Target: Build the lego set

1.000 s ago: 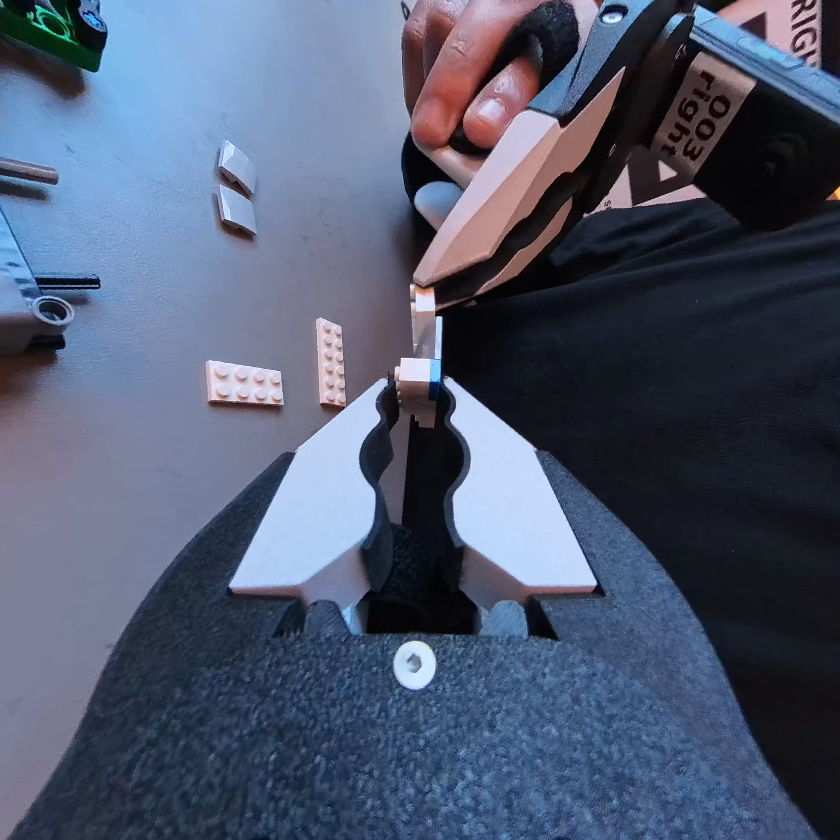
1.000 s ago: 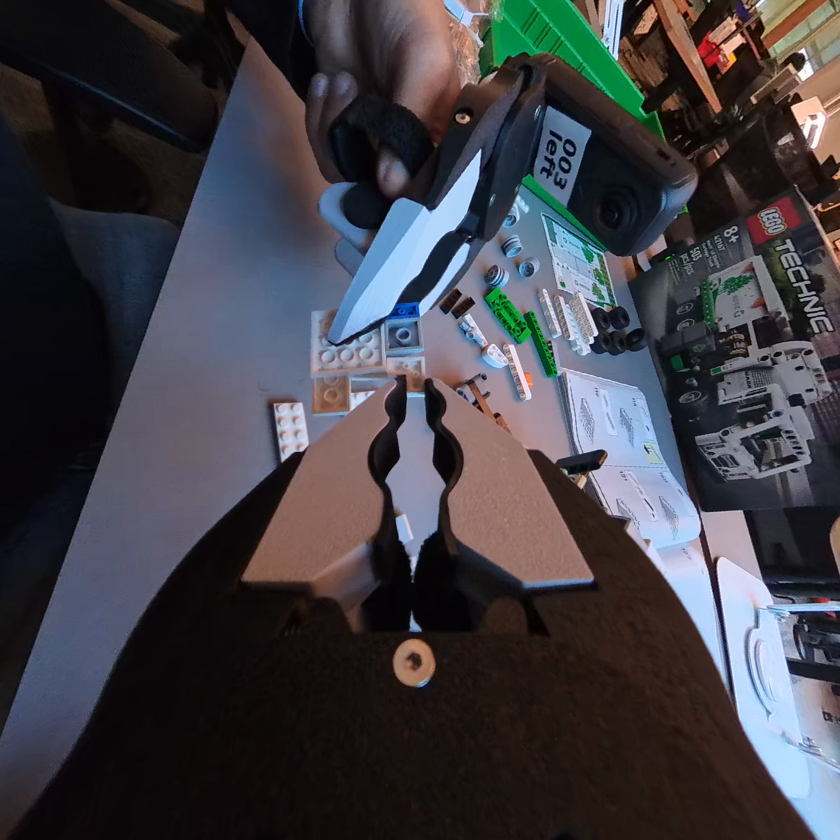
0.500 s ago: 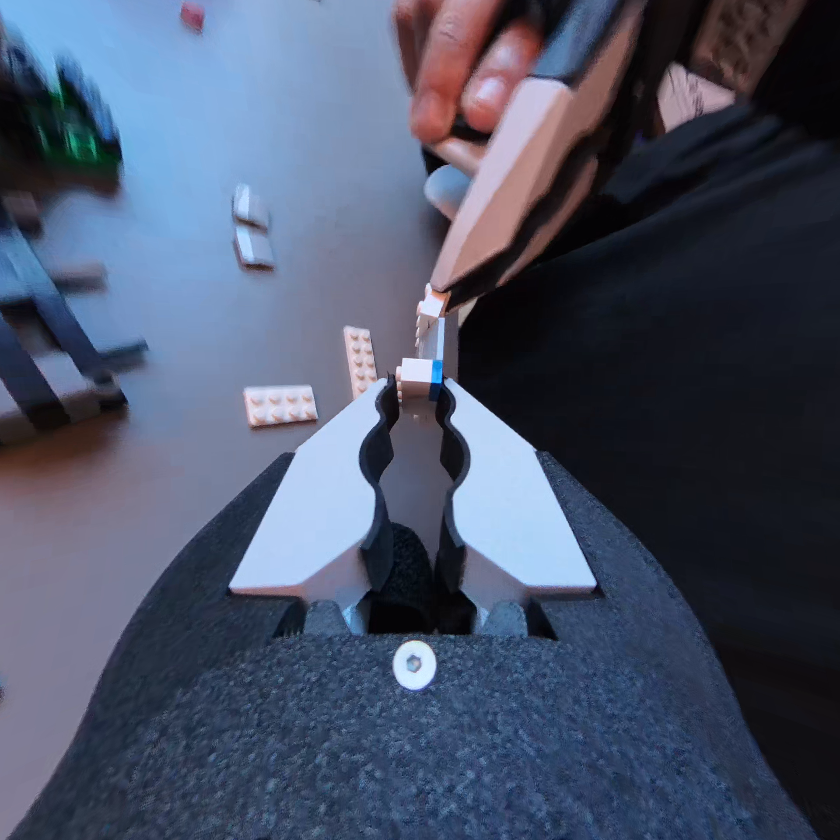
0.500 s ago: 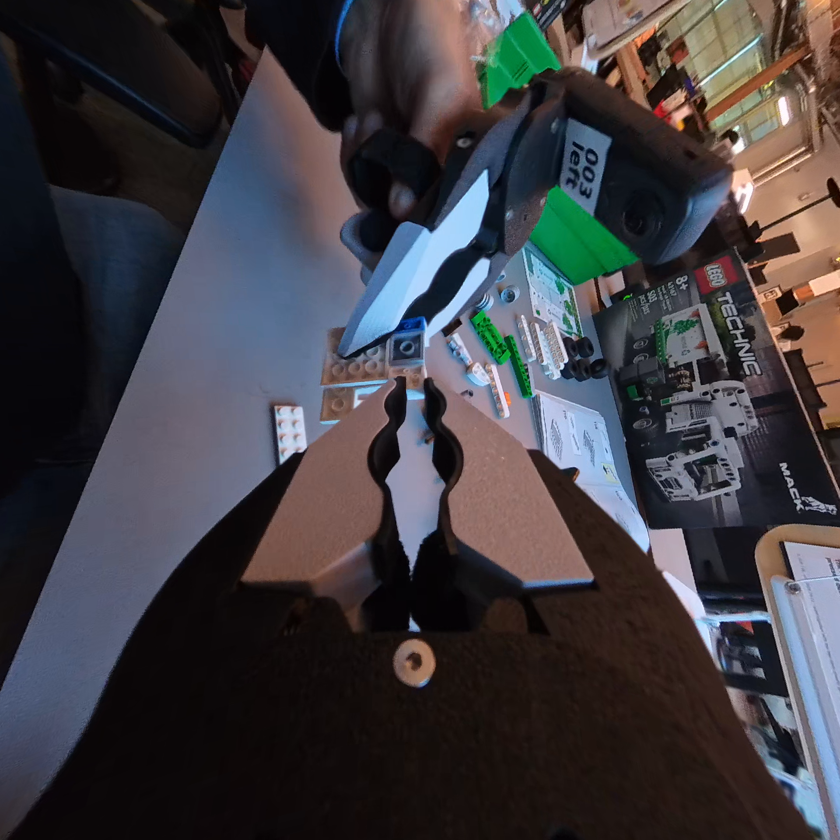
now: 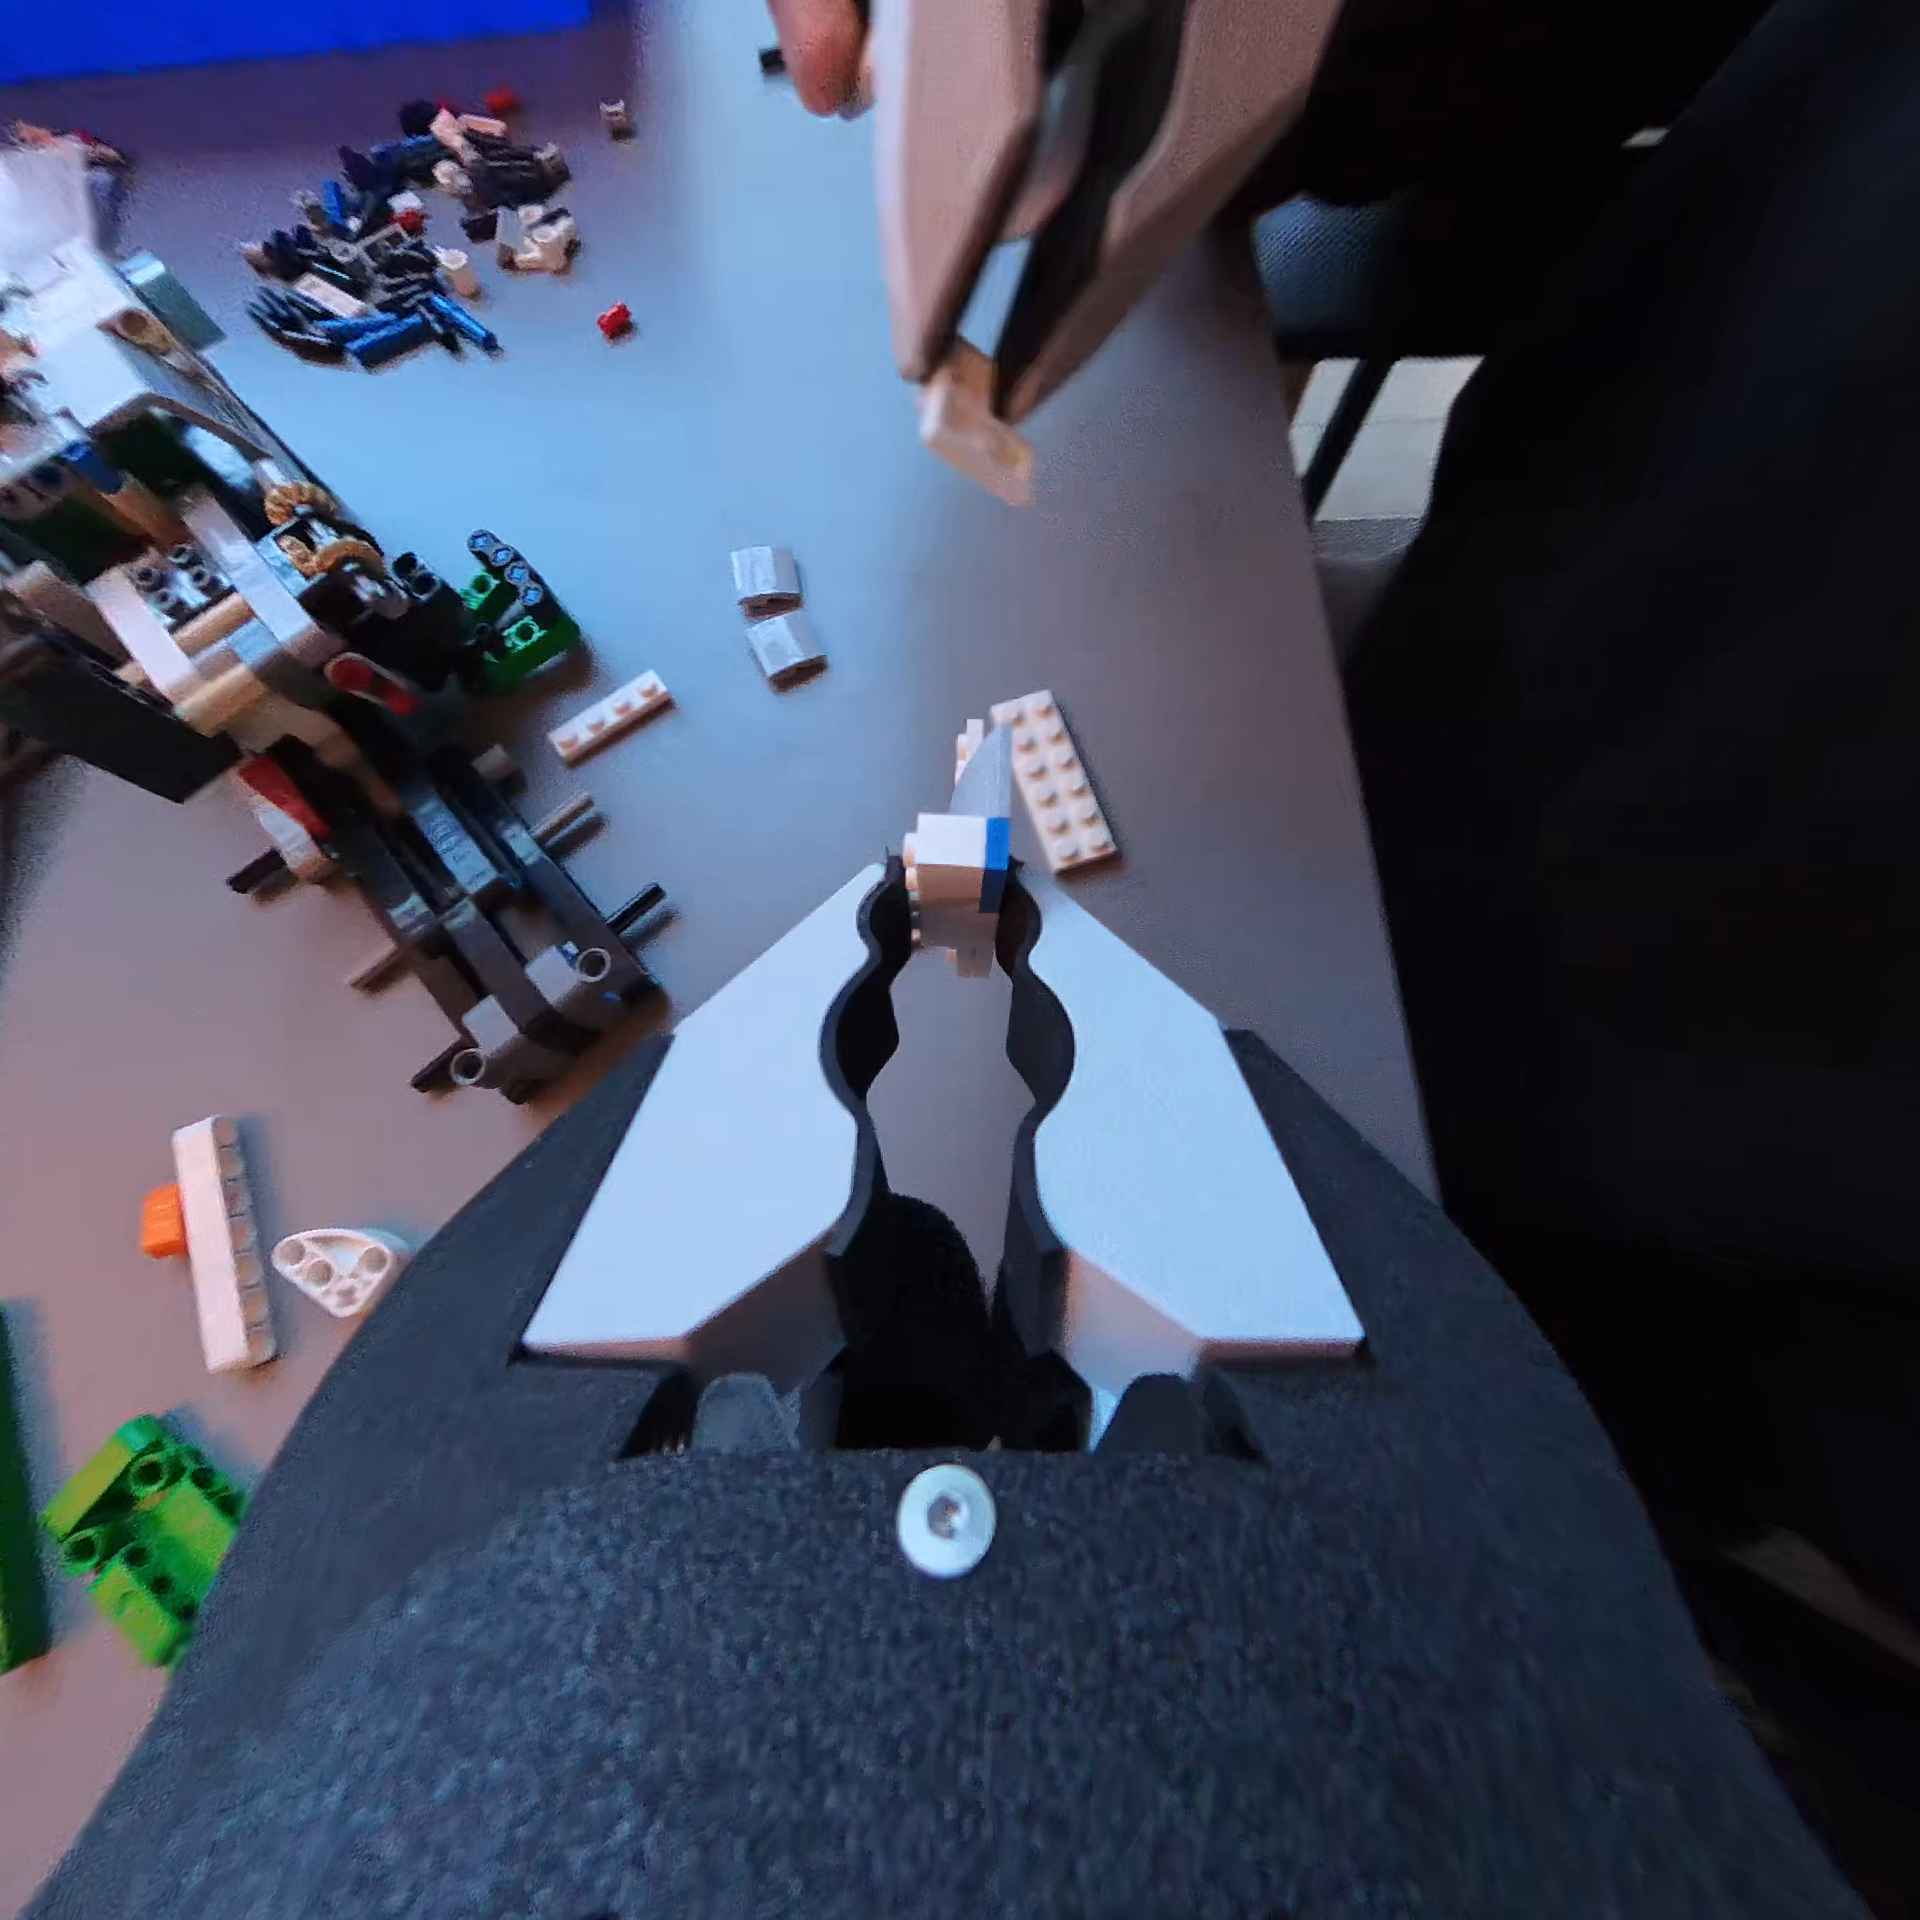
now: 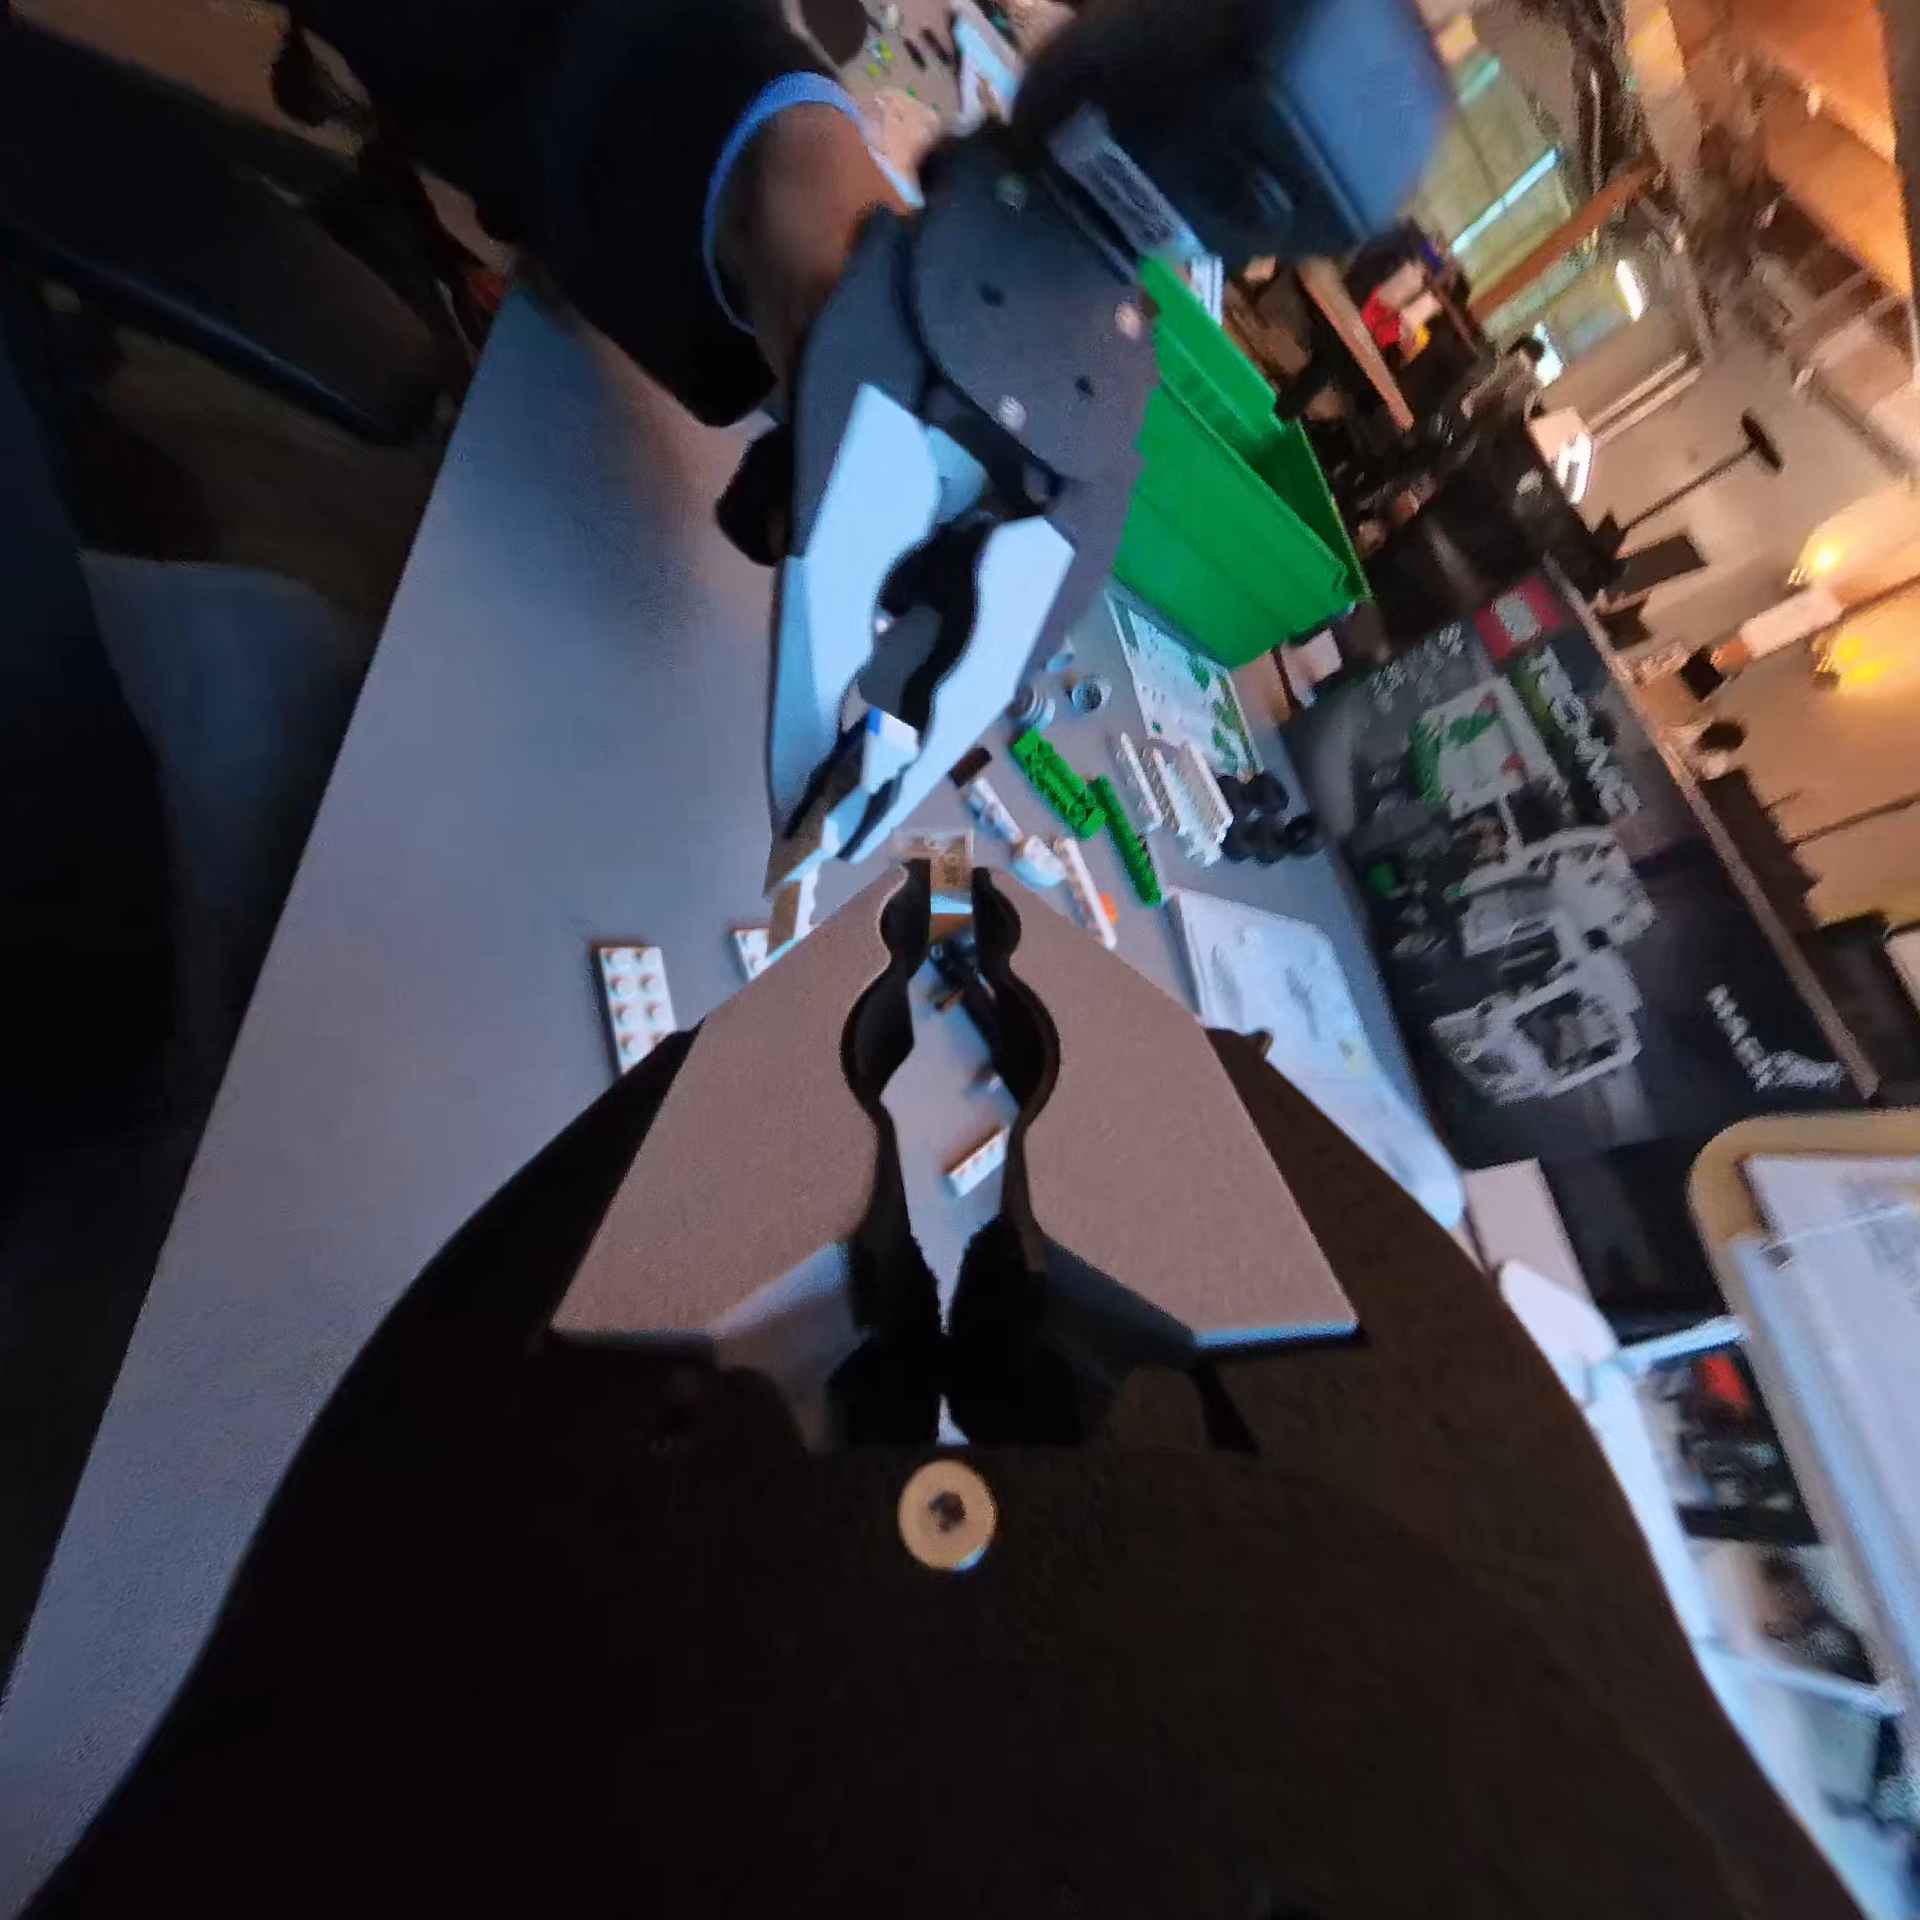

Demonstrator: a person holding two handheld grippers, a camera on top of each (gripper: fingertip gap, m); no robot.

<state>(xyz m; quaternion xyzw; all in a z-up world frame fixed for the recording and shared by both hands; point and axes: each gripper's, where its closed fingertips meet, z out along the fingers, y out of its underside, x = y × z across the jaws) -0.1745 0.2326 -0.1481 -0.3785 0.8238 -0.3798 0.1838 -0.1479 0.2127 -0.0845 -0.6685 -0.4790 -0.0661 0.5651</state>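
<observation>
My left gripper (image 5: 951, 883) is shut on a small white and blue brick assembly (image 5: 961, 857), held above the grey table (image 5: 644, 468). My right gripper (image 5: 966, 374) hangs above and beyond it, shut on a small pale piece (image 5: 971, 436), apart from the assembly. In the right wrist view my right gripper (image 6: 943, 883) pinches that pale piece (image 6: 940, 857) at its tips. The left gripper (image 6: 831, 810) shows just beyond it with the assembly. A partly built dark truck chassis (image 5: 312, 727) lies on the left.
A white studded plate (image 5: 1055, 779), two grey curved bricks (image 5: 774, 613) and a small white plate (image 5: 610, 717) lie near the table's right edge. A parts pile (image 5: 405, 281) sits far left. A green bin (image 6: 1216, 499), set box (image 6: 1558, 883) and booklet (image 6: 1288, 997) lie beyond. There is about 8 centimetres between the tips of the two grippers.
The two grippers have drawn apart: the right one, which was tip to tip with the assembly, now sits higher and farther off with its small piece. The left gripper has swung towards the chassis.
</observation>
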